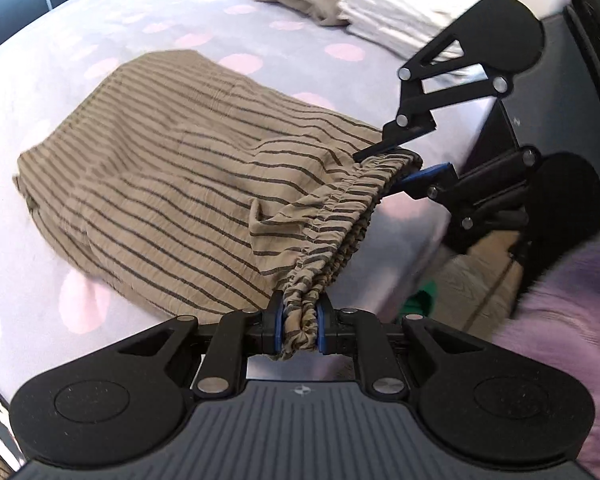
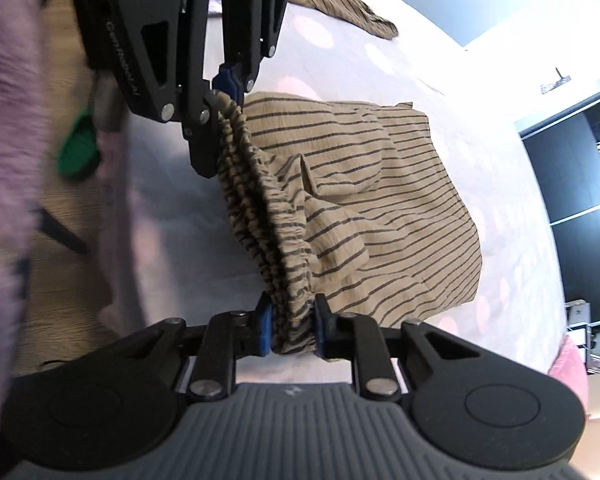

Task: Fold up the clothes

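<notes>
Pinching the striped shorts point(image 1: 172, 184) waistband — left gripper point(image 1: 300, 326) clamped; right gripper point(image 2: 292, 330) likewise.

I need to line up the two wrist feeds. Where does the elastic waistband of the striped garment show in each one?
Left wrist view: the waistband runs from bottom centre, clamped in the left tool, up right to the right tool.
Right wrist view: the waistband runs from bottom centre, in the right tool, up left to the left tool.
Shared landmark: the pink-spotted bed cover.
</notes>
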{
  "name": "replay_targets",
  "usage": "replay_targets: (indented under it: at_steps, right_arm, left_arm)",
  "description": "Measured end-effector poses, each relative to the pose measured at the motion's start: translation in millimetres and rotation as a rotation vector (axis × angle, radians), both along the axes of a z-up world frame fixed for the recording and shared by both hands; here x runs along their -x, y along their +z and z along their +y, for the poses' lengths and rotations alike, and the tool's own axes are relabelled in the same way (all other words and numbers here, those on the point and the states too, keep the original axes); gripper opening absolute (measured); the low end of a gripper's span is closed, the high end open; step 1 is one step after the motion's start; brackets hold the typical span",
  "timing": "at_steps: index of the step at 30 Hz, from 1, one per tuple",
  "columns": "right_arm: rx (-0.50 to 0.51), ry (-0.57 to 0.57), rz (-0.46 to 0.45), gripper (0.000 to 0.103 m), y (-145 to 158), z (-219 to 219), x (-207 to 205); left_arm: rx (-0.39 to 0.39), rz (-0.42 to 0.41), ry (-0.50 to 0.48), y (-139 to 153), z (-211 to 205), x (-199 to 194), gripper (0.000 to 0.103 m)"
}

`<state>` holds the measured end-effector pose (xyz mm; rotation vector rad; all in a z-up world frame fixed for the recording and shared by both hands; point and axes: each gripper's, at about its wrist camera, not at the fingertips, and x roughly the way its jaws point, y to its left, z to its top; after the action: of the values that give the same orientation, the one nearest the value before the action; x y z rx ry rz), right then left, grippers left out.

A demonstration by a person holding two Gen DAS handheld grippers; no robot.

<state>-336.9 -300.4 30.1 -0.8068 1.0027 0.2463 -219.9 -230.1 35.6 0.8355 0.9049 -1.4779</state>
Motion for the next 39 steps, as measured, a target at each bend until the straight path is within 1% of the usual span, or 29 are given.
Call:
replay_targets:
  at_steps: [4, 6, 8, 11, 14, 18, 20, 24, 27, 30, 32, 34, 37, 39]
  right_arm:
    - [-0.108, 0.026, 0.094, 0.021, 22, 3, 19]
    - [-0.146, 0.029, 0.114, 0.021, 29, 4, 24]
    - [-0.176, 0.015, 0.11, 0.021, 35, 2, 23]
    - [-0.209, -0.026, 0.074, 0.021, 44, -6, 13]
    - [-0.229, -0.064, 0.026, 0.021, 54, -17, 0]
    - [-0.229, -0.095, -0.041, 0.021, 67, -29, -23]
    - [-0.231, -0.118, -0.073, 0.021, 71, -37, -39]
    - [-0.253, -0.196, -0.139, 0.021, 78, -59, -80]
    - [-0.269, -0.256, -0.171, 0.021, 75, -76, -115]
    - [-0.292, -0.32, -0.177, 0.021, 66, -97, -152]
    - [-0.312, -0.367, -0.171, 0.021, 58, -111, -173]
    - [-0.336, -0.413, -0.155, 0.021, 50, -118, -195]
    - [-0.364, -0.459, -0.118, 0.021, 28, -128, -227]
    - [-0.368, -0.481, -0.092, 0.021, 13, -134, -244]
  left_arm:
    - [-0.052, 0.071, -0.048, 12, 15, 16, 0.013]
    - [-0.07, 0.109, -0.054, 15, 20, 18, 0.013]
    - [-0.073, 0.138, -0.034, 19, 21, 12, 0.013]
    - [-0.061, 0.15, -0.014, 26, 18, 0, 0.013]
    - [-0.036, 0.136, 0.005, 37, 10, -14, 0.013]
    - [-0.003, 0.103, 0.032, 55, -8, -38, 0.013]
    - [0.011, 0.077, 0.047, 64, -20, -51, 0.013]
    - [0.03, 0.052, 0.111, 76, -48, -88, 0.014]
    - [0.046, 0.026, 0.169, 72, -70, -115, 0.017]
    - [0.073, 0.022, 0.249, 64, -91, -146, 0.017]
    - [0.083, 0.026, 0.278, 54, -104, -163, 0.017]
    - [0.076, 0.025, 0.299, 40, -115, -175, 0.017]
    - [0.04, 0.007, 0.322, 19, -131, -192, 0.017]
    - [0.016, 0.033, 0.366, 2, -138, -206, 0.018]
